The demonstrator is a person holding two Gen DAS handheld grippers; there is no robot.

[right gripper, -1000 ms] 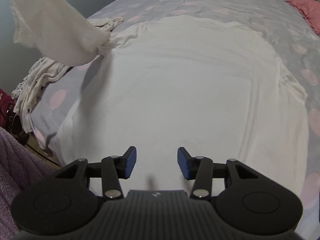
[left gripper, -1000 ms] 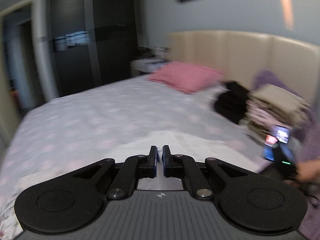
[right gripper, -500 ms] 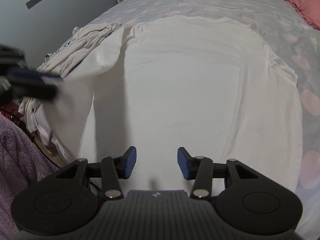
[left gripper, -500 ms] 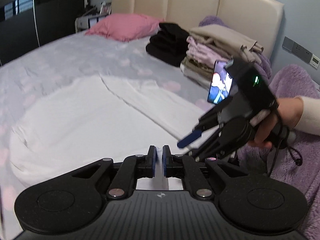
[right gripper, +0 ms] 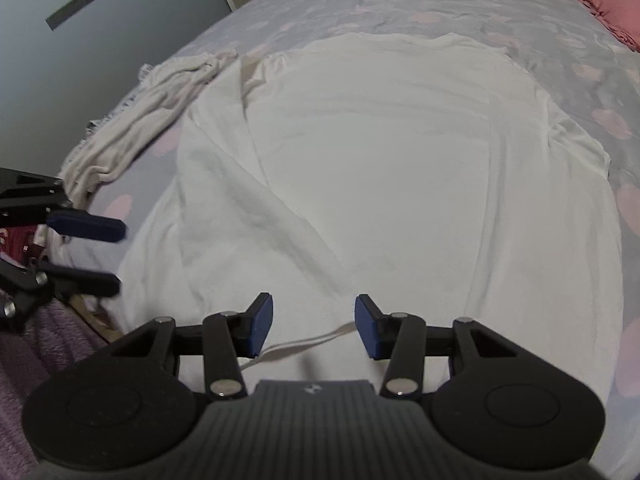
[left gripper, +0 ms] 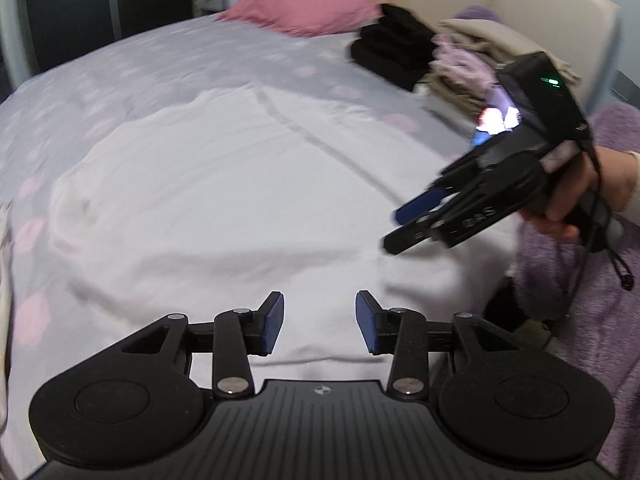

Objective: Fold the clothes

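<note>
A white garment [right gripper: 392, 184] lies spread flat across the near side of the bed, with one side part folded over the body; it also fills the left wrist view [left gripper: 224, 200]. My left gripper [left gripper: 320, 322] hovers open just above the garment's near edge, nothing between its blue pads. My right gripper [right gripper: 314, 326] is open too, above the garment's hem, which shows as a seam between the fingers. In the left wrist view the right gripper [left gripper: 394, 226] is held by a hand at the right. The left gripper [right gripper: 116, 252] shows at the left edge of the right wrist view.
A crumpled cream garment [right gripper: 144, 112] lies at the bed's edge to the left. Stacks of folded clothes [left gripper: 460, 60] and a black pile [left gripper: 392, 48] sit by the beige headboard, beside a pink pillow [left gripper: 304, 8]. A purple fuzzy fabric [left gripper: 592, 320] is at the right.
My left gripper has opened from shut and dropped down toward the garment's near edge. The garment part it held a second ago now lies on the bed. The right gripper stays open.
</note>
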